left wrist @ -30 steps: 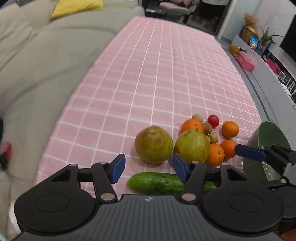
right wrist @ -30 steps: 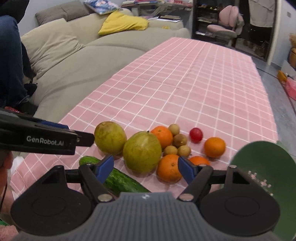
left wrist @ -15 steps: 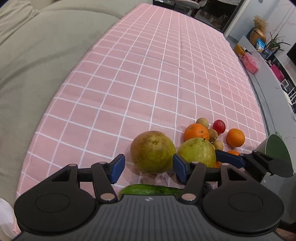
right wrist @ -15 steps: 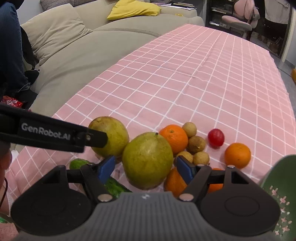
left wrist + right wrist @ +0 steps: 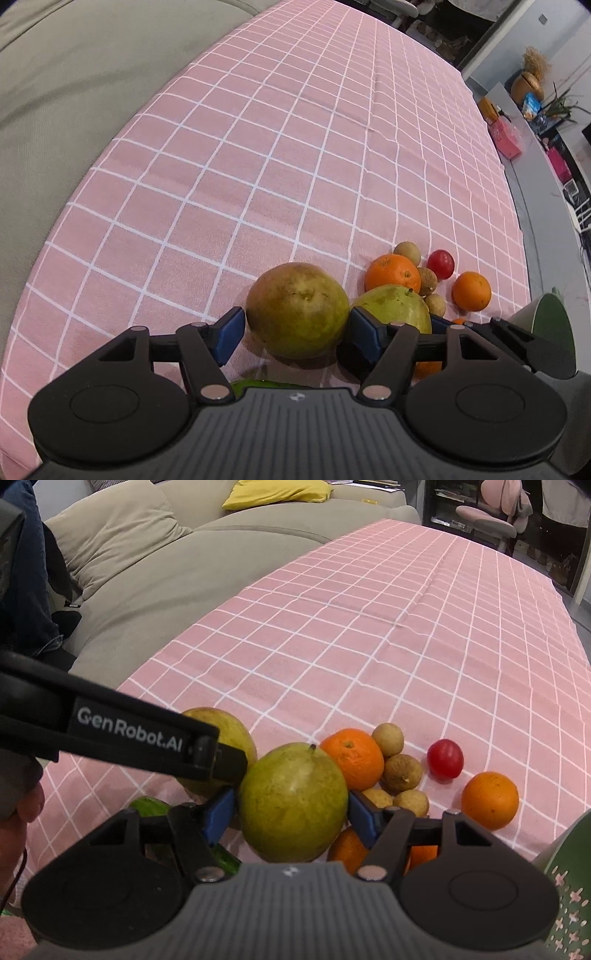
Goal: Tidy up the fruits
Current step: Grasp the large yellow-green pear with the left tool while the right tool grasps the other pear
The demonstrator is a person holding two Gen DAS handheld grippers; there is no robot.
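A brownish-green pear (image 5: 297,310) lies on the pink checked cloth between the blue pads of my left gripper (image 5: 297,334). Its jaws are opening and the pads stand just off the pear's sides. Right beside it, a greener pear (image 5: 293,801) sits between the pads of my right gripper (image 5: 292,814). Those jaws are closing and the pads are nearly on its flanks. Behind the pears lie oranges (image 5: 352,758), small brown longans (image 5: 400,771) and a red fruit (image 5: 445,757). A left gripper finger (image 5: 129,734) crosses the right wrist view over the far pear.
A cucumber (image 5: 149,806) lies at the near table edge, mostly hidden under the grippers. A green bowl (image 5: 552,325) stands to the right of the fruit. A beige sofa (image 5: 147,572) runs along the table's left side. A hand (image 5: 20,812) shows at the left.
Both grippers have come down and forward onto the pears. The left jaws have spread a little. The right jaws have narrowed around the green pear. The cucumber has slid almost out of sight.
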